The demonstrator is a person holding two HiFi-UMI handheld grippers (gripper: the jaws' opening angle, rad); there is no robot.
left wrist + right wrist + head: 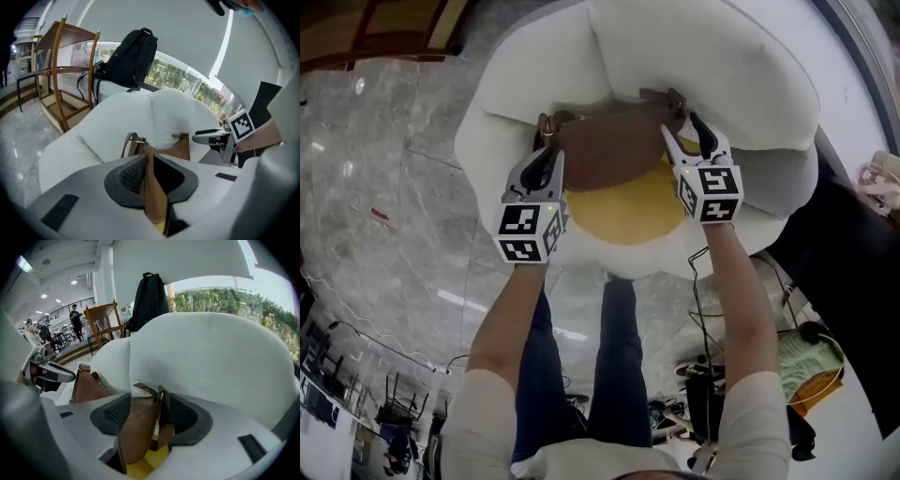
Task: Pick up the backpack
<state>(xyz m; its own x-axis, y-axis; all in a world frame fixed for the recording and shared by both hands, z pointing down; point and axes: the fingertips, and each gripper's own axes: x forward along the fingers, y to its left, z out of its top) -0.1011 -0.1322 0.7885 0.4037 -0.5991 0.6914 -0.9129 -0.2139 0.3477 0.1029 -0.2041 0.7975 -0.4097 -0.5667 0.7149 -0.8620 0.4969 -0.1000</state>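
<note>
Both arms reach forward; left gripper (pixel 546 133) clamped, right gripper (pixel 683 125) parted.

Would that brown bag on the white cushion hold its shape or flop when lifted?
Probably floppy: the brown bag lies pinched flat at its edge in the left gripper. Its smooth, leather-like skin might slip from a loose hold. Its strap would likely dangle.

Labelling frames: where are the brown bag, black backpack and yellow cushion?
brown bag (pixel 614 155): head view, its leather side.
black backpack (pixel 132 58): left gripper view, main body.
yellow cushion (pixel 628 214): head view, its middle.
</note>
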